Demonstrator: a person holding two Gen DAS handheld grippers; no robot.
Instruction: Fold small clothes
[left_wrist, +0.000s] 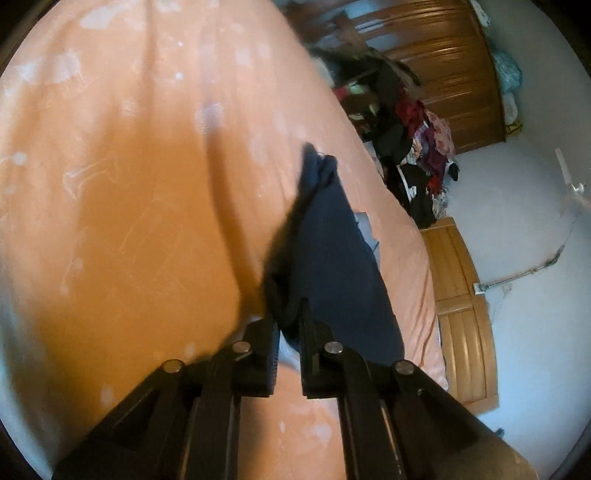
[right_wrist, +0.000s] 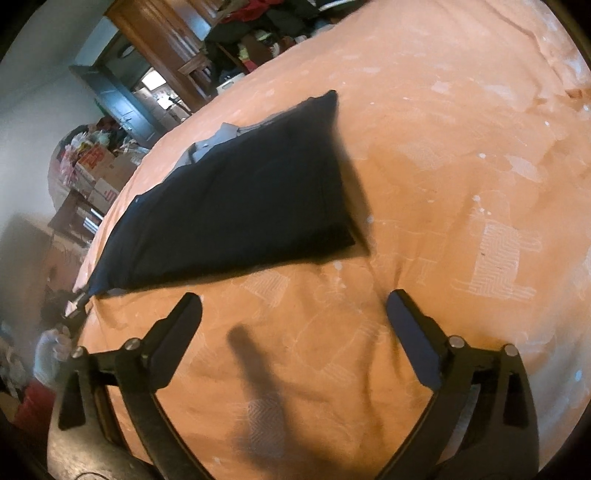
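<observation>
The left-wrist view alone shows the grasp: the left gripper (left_wrist: 290, 325) is clamped on a bunched corner of the dark navy garment (left_wrist: 332, 251), cloth filling the narrow gap between its two fingers, and from there the garment runs forward and away, narrowing to a gathered far end above the orange bedspread (left_wrist: 110, 184). This view also takes in the room to the right: a heap of mixed clothes (left_wrist: 417, 147) past the bed's edge, a wooden wardrobe (left_wrist: 436, 62) behind it, and a wooden bed frame panel (left_wrist: 458, 295) along the mattress side. The right-wrist view alone shows the garment's whole outline: the dark navy garment (right_wrist: 240, 206) forms a long wedge, broad at the upper right and tapering to a point at the lower left, where the tip of the other gripper pinches it at the bedspread's edge. A pale grey piece of cloth (right_wrist: 221, 136) shows just behind the garment's upper edge. The right gripper (right_wrist: 293, 314) holds nothing, its fingers spread wide above the orange bedspread (right_wrist: 461, 147); the garment lies ahead of it and to its left, apart from both fingertips. Stacked cardboard boxes (right_wrist: 99, 173) stand beyond the bed at the left.
</observation>
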